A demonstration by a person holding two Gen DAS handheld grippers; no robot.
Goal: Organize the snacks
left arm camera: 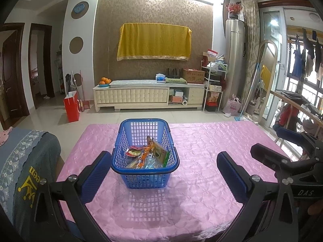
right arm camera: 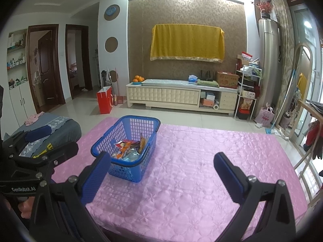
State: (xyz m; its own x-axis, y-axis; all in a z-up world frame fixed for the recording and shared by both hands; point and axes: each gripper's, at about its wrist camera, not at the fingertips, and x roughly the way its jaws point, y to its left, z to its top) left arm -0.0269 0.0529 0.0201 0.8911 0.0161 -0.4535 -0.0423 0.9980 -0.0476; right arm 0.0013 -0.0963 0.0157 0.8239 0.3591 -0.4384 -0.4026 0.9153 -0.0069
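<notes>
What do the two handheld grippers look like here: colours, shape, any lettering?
Both the left gripper and right gripper have black angular frames with silver screws and two fingers faced with ribbed blue pads. White lettering shows on the bodies: "DAS" on the right one, "GenRobot.AI" on the left. No cables or sleeves show.

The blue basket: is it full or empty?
Partly filled. The basket stands upright on the pink cloth, snack packets heaped across its bottom, well below the rim.

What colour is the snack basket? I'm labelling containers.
Blue, a plastic lattice basket; clearest in the left wrist view.
</notes>
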